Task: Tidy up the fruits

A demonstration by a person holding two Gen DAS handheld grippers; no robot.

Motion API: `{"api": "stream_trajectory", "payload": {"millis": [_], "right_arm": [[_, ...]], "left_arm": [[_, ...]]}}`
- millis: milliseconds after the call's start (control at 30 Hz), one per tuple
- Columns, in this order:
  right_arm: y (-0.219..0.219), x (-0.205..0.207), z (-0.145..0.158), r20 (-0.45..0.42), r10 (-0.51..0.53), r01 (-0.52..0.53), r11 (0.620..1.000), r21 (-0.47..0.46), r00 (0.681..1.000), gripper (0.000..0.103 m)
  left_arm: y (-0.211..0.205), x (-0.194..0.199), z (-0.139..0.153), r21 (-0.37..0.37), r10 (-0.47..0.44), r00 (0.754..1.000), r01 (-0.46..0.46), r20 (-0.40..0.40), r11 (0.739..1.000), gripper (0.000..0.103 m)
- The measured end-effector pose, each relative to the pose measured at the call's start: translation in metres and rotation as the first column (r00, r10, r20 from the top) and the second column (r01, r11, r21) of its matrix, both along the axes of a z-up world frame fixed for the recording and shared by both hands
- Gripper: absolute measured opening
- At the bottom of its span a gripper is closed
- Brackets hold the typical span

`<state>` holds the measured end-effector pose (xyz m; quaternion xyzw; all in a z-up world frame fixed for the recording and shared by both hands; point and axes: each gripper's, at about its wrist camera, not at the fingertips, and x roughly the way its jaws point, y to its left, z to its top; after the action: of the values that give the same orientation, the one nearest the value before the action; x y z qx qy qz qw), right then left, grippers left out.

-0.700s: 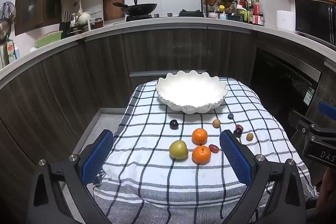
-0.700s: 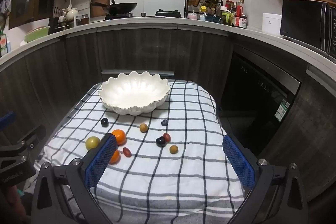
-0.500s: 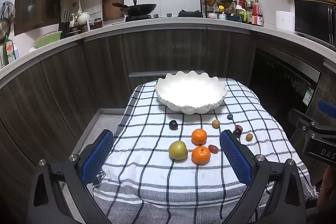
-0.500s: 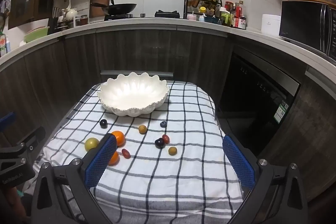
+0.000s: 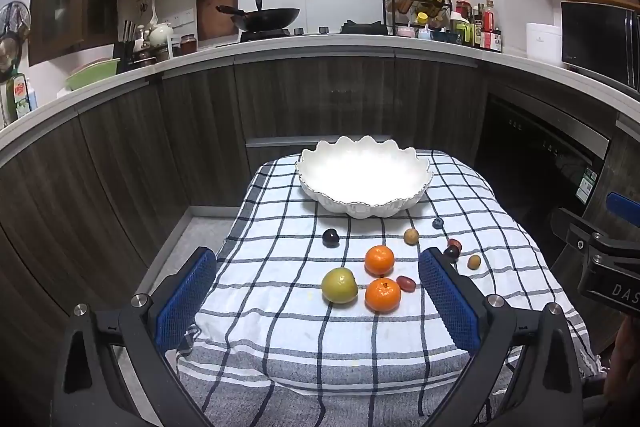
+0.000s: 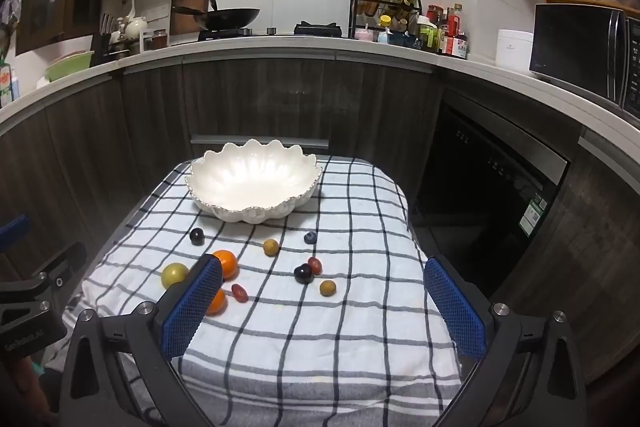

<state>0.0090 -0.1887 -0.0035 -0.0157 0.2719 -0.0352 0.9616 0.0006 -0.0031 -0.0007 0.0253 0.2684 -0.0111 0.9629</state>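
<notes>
Item — scalloped white bowl (image 5: 364, 183) at twelve o'clock, empty; both grippers, left gripper (image 5: 318, 301) and right gripper (image 6: 324, 307), spread wide, holding nothing — you centre the nearest mandarin (image 5: 382, 295) between the pads before closing.

Cloth near edge (image 6: 320, 355) bare; fruits (image 5: 379, 259) clustered mid-cloth; bowl (image 5: 364, 205) blocks far end.

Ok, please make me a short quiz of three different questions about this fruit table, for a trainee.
1. True or false: the white bowl already holds fruit.
2. How many oranges lie on the checked cloth?
3. The green apple lies: A) left of the oranges, B) right of them, C) in the bowl (left wrist view).

Key: 1 false; 2 two; 3 A.
</notes>
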Motion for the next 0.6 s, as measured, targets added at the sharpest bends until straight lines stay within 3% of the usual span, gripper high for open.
{"api": "stream_trajectory", "payload": {"millis": [600], "right_arm": [[-0.0006, -0.0015, 0.0022, 0.006, -0.001, 0.001, 1.0, 0.001, 1.0, 0.102]], "left_arm": [[0.0057, -0.0071, 0.008, -0.005, 0.001, 1.0, -0.001, 0.007, 1.0, 0.103]]}}
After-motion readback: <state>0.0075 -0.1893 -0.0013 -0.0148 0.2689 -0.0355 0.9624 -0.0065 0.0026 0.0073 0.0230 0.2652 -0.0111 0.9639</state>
